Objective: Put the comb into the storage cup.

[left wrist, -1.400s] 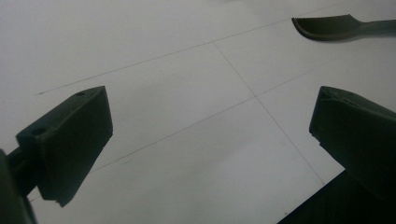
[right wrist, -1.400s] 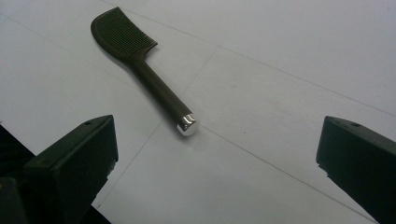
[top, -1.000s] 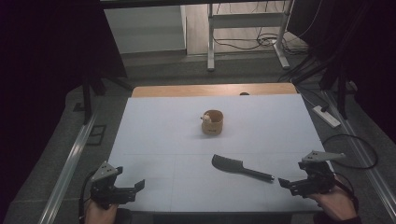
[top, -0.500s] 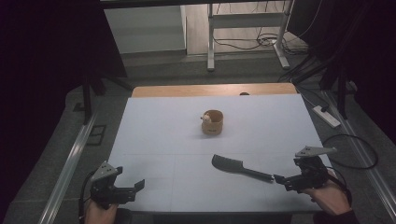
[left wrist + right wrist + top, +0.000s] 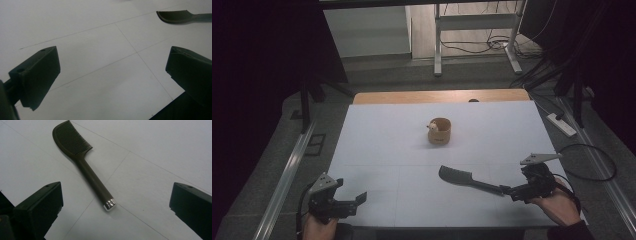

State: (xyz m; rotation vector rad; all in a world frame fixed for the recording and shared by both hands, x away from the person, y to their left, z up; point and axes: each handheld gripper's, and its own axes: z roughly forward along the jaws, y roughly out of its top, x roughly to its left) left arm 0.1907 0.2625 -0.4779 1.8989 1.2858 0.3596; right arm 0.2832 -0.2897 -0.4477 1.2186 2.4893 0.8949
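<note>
Bare table (image 5: 382, 145) across the left half and far corners. Only a cup (image 5: 440, 131) mid-table and a comb (image 5: 467, 179) lying flat near right, well apart, passable between.

Lab/test rig: white-topped table (image 5: 377, 150), cables (image 5: 482, 47) and metal frame legs (image 5: 438, 45) on floor.

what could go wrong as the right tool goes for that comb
The comb lies flat on the white table, and its slim handle offers little height to pinch, so the open right tool might scrape the surface or slip off. The handle ends in a shiny metal cap; closing there alone could let the toothed head swing down on lifting. A nudge before closing could also skid the comb away, judging by the smooth surface.
</note>
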